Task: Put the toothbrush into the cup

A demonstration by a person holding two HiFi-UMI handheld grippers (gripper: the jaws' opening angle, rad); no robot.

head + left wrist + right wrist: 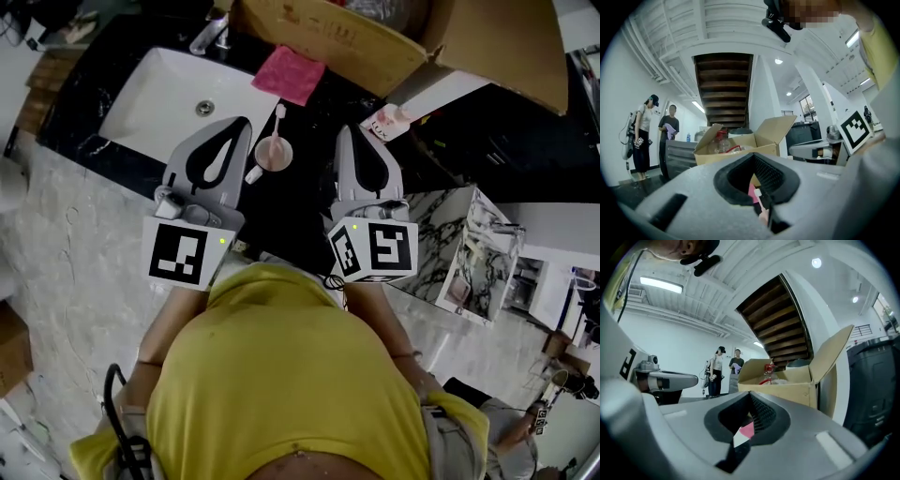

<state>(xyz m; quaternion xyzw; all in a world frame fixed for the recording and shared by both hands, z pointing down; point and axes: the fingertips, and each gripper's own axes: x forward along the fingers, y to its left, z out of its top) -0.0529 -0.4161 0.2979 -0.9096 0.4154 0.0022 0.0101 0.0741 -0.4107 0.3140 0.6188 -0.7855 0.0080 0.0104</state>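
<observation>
A pink cup (274, 153) stands on the black counter (286, 211) just right of the sink. A white toothbrush (278, 120) stands upright in it, leaning on the rim. My left gripper (246, 124) is held level just left of the cup, its jaws closed tip to tip with nothing between them. My right gripper (343, 131) hovers right of the cup, also shut and empty. In the left gripper view, the cup (762, 216) and brush show through the loop of the jaws.
A white sink (155, 108) with a faucet (211, 36) lies at the left. A pink cloth (291, 73) lies behind the cup, and behind that an open cardboard box (375, 37). A marbled stand (469, 253) is at the right. Two people (642, 136) stand far off.
</observation>
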